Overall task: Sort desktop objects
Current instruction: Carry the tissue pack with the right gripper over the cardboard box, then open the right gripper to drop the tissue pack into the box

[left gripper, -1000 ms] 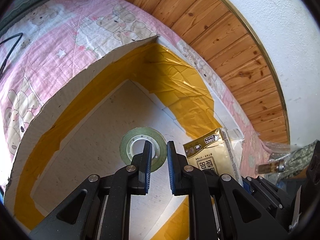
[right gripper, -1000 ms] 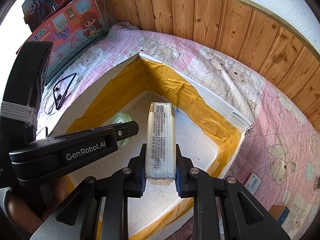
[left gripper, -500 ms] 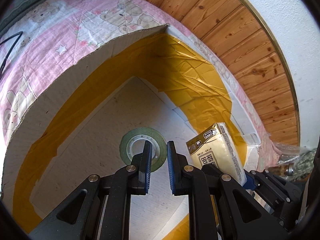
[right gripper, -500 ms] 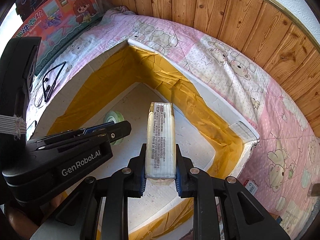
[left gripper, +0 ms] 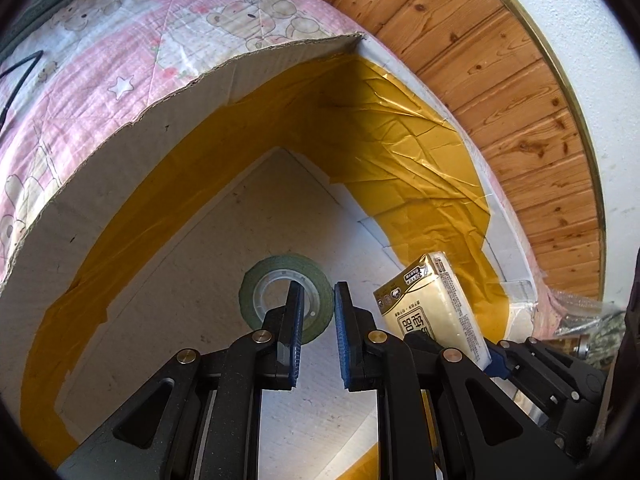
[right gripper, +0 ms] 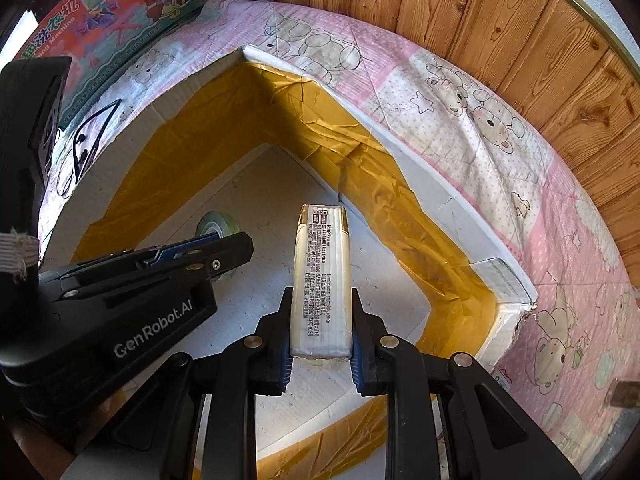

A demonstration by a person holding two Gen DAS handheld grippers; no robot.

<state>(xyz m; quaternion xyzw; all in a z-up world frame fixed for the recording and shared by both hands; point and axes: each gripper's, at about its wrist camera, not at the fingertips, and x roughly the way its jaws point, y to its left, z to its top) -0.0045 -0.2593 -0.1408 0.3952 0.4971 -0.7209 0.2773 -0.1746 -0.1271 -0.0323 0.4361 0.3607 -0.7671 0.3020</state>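
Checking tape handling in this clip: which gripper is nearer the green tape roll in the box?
Left. The left gripper hangs just over the green tape roll, holding nothing; the right gripper holds a tissue pack off to the side.

home, bear quilt (right gripper: 460, 120), toy box (right gripper: 120, 20)

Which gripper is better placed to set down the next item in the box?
Right: the right gripper holds the tissue pack above the box floor; the left gripper is empty.

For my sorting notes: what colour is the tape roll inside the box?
Green, with a clear inner core; the tape roll shows best in the left wrist view.
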